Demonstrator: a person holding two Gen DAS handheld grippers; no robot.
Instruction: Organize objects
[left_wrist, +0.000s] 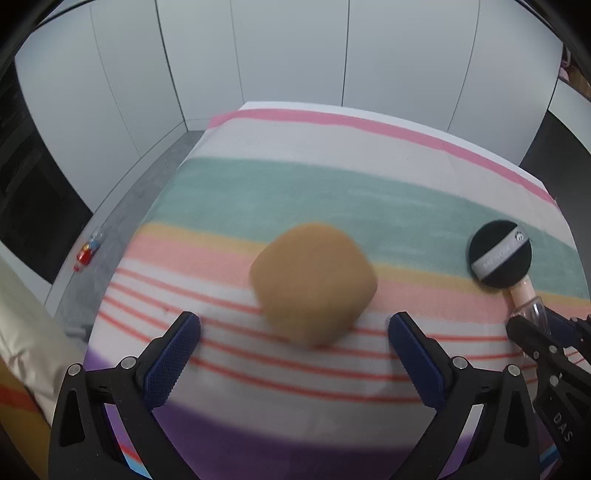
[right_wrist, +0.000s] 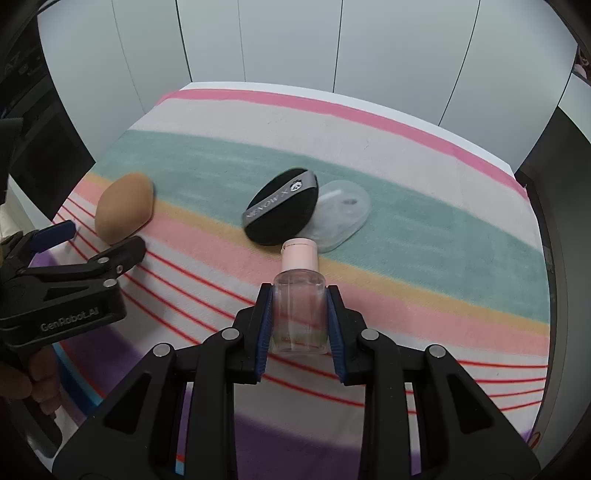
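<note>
The left gripper (left_wrist: 293, 334) has its jaws wide apart, holding nothing, with the tan sponge (left_wrist: 314, 286) lying blurred just beyond them on the striped cloth (left_wrist: 258, 192) toward its left edge. The right gripper (right_wrist: 299, 291) is clamped on a clear bottle (right_wrist: 298, 314) whose pink cap (right_wrist: 299, 254) points at the black puff (right_wrist: 282, 206) and clear case (right_wrist: 341, 214) mid-cloth.
</note>
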